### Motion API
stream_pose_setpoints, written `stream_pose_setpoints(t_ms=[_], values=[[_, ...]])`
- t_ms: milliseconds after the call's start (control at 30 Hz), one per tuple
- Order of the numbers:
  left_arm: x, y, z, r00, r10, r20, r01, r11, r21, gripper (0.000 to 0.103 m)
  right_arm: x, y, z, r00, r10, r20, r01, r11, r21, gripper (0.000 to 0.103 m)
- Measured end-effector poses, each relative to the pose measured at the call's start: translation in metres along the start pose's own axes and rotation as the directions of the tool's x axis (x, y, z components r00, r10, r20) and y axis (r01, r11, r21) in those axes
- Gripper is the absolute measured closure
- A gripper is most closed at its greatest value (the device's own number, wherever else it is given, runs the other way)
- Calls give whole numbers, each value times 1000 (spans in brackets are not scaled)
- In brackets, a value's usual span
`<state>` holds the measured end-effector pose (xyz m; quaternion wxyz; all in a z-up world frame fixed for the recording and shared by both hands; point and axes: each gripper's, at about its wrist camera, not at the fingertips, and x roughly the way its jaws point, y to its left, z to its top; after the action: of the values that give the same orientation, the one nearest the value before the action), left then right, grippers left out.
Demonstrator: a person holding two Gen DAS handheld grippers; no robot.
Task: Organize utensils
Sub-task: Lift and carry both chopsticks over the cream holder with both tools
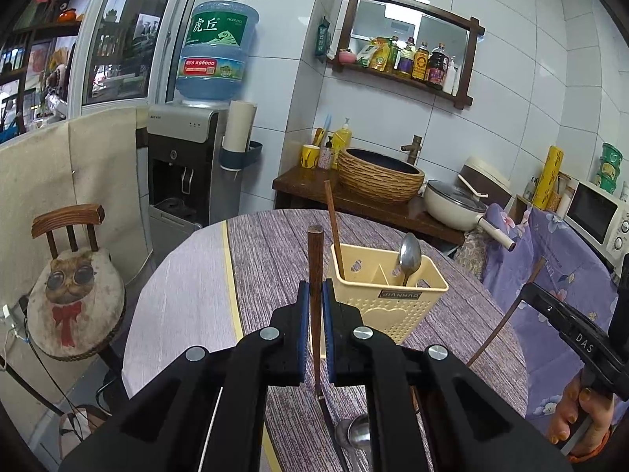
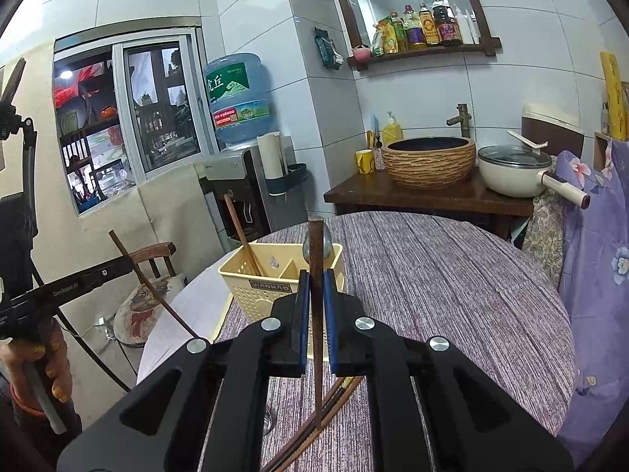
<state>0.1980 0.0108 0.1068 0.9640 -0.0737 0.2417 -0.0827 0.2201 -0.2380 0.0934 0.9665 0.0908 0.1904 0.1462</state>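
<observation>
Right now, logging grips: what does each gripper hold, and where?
Left gripper and right gripper each pinch one wooden chopstick near its thick upper end.

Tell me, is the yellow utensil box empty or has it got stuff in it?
Not empty. The yellow utensil holder stands upright with one wooden chopstick in its left compartment and a metal spoon in its right.

"jianhao" on the utensil holder; "虎丘" (also "tiger hill") on the water jug; "das" on the right tool.

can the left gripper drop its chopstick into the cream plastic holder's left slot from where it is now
Probably yes. The left gripper grips the brown wooden chopstick upright, just short of the cream plastic utensil holder, whose open-topped left slot holds only one chopstick.
</observation>
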Motion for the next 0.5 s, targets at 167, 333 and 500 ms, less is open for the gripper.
stream_pose_setpoints(t_ms=[167, 333, 500], values=[[0, -2, 11, 1000, -7, 6, 7, 1000, 14, 95, 3, 5, 12, 1000, 18, 1, -18, 1000, -17, 95], [-7, -9, 25, 999, -43, 17, 42, 998, 36, 95, 7, 10, 29, 998, 59, -6, -59, 998, -17, 95], [-16, -20, 53, 992, -120, 33, 118, 992, 50, 95, 8, 14, 62, 993, 119, 4, -119, 993, 13, 95]])
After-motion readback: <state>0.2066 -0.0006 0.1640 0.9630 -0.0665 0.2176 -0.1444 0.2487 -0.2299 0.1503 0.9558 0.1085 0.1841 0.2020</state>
